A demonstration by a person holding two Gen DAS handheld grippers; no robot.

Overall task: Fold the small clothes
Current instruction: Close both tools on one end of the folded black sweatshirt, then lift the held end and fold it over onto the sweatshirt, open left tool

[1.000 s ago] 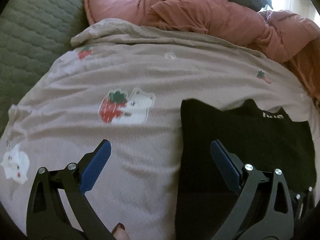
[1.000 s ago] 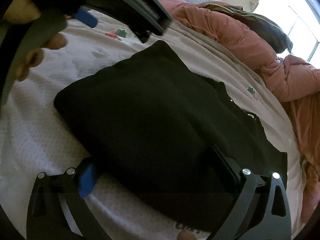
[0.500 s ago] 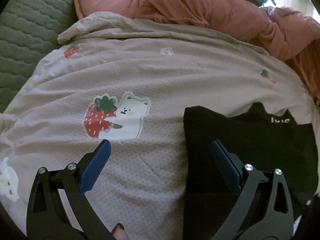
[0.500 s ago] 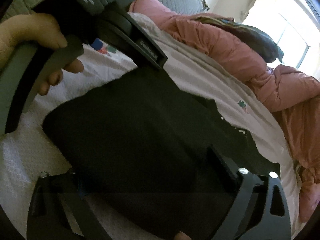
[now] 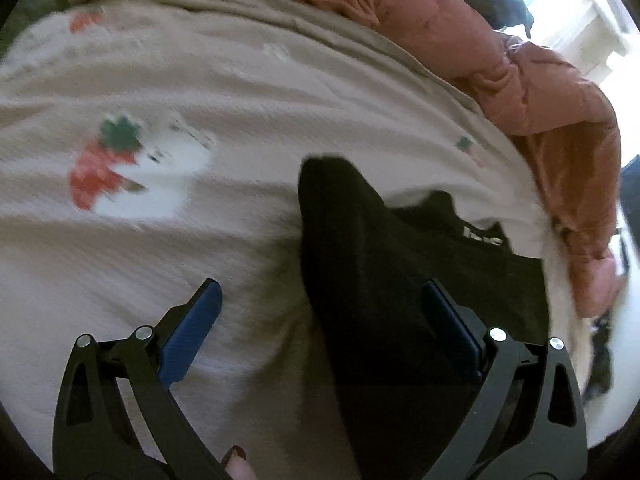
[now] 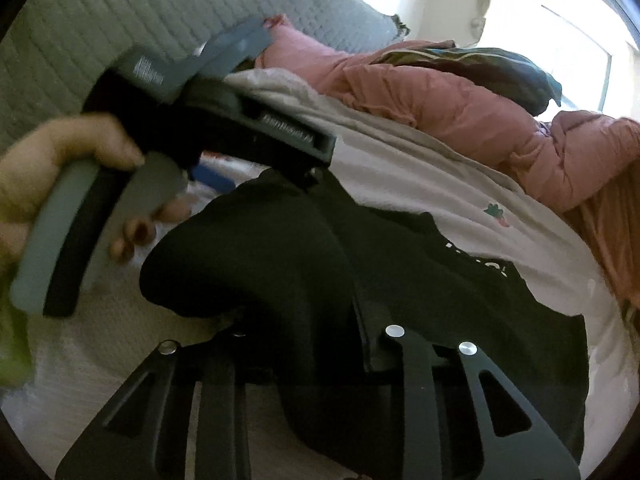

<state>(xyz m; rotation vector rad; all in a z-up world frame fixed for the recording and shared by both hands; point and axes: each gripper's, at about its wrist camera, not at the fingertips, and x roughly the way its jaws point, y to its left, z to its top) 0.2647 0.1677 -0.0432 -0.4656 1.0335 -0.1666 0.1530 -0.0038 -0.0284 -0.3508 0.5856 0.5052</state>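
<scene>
Left wrist view, L to R: pale bedspread [image 5: 248,92] w/ a blurred strawberry-and-bear print [image 5: 132,168] covers most of the bed. Left gripper [image 5: 320,312] has its jaws wide apart, blue pads showing; the L pad hangs over bare bedspread, the R pad over the black garment [image 5: 384,280]. Nothing is pinched between them. The garment's L edge is raised into a peak; the rest lies flat w/ white lettering near its far edge. Crumpled pink-orange duvet [image 5: 540,92] sits beyond, on the R.

Right wrist view, L to R: a hand [image 6: 60,168] holds the left gripper's grey handle, over a grey quilted headboard [image 6: 120,12]. Centre, the right gripper [image 6: 304,320] has just been closing its jaws & they now pinch a fold of the black garment [image 6: 260,264], which bunches up above the bedspread [image 6: 440,184]. R side: pink duvet [image 6: 460,108] w/ a dark item on top, bright window behind.
</scene>
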